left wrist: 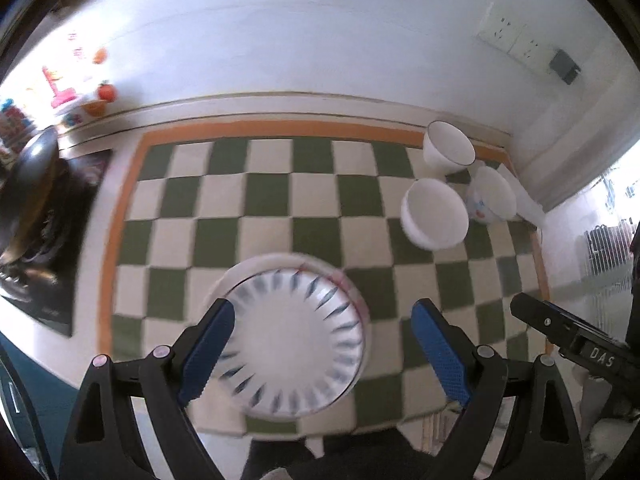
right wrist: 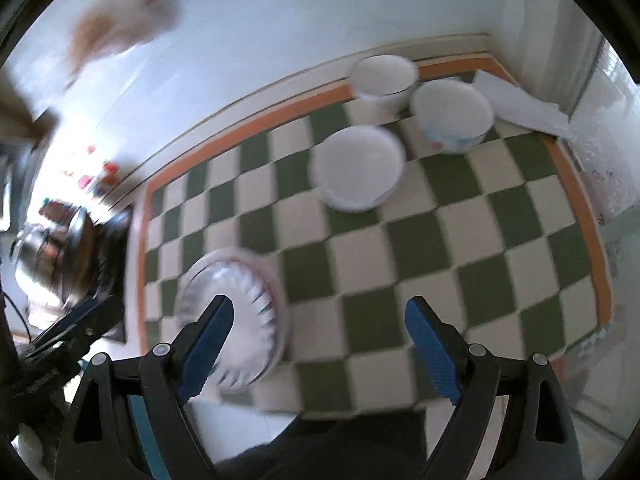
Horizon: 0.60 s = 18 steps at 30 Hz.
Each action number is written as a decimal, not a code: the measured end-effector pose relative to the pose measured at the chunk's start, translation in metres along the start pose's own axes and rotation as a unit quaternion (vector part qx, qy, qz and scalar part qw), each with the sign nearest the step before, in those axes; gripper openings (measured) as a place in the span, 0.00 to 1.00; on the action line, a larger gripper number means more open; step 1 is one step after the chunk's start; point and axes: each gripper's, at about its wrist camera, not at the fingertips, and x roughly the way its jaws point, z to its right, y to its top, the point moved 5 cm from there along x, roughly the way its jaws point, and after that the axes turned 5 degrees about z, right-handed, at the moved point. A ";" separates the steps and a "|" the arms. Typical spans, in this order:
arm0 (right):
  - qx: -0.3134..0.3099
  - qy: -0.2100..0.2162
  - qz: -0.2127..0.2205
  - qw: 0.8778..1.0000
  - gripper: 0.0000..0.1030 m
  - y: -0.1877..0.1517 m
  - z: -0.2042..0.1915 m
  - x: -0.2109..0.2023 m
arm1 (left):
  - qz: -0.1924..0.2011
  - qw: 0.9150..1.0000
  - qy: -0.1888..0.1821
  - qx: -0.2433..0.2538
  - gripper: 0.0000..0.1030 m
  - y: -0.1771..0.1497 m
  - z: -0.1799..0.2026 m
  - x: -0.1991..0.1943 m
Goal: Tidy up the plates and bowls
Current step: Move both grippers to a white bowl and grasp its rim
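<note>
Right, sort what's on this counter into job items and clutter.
Job items:
- stacked white plates with blue dashes
- plain white bowl
- white bowl with dark rim
- white bowl with printed side

Clutter:
- green-and-cream checked mat
- dark metal wok
- folded white paper

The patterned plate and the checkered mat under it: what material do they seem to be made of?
Patterned plate: likely glazed ceramic or porcelain, though melamine is possible. It is white with blue-grey dashes around a smooth, slightly shiny face; blur hides more.

Checkered mat: probably woven fabric or soft vinyl. It is matte, lies flat, and has green and cream squares with an orange border.
</note>
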 end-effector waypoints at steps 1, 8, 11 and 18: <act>0.006 -0.003 0.000 1.000 0.87 0.012 0.012 0.008 | -0.007 1.000 -0.001 0.000 0.88 0.007 0.006 0.011; 0.034 -0.002 -0.043 0.999 0.80 0.092 0.080 0.083 | -0.080 0.997 0.003 -0.023 0.83 0.056 0.051 0.123; 0.030 0.003 -0.069 0.997 0.73 0.110 0.093 0.115 | -0.115 0.993 -0.003 -0.024 0.71 0.066 0.067 0.163; 0.014 0.017 -0.122 0.992 0.54 0.127 0.104 0.172 | -0.173 0.985 -0.012 -0.009 0.43 0.068 0.095 0.220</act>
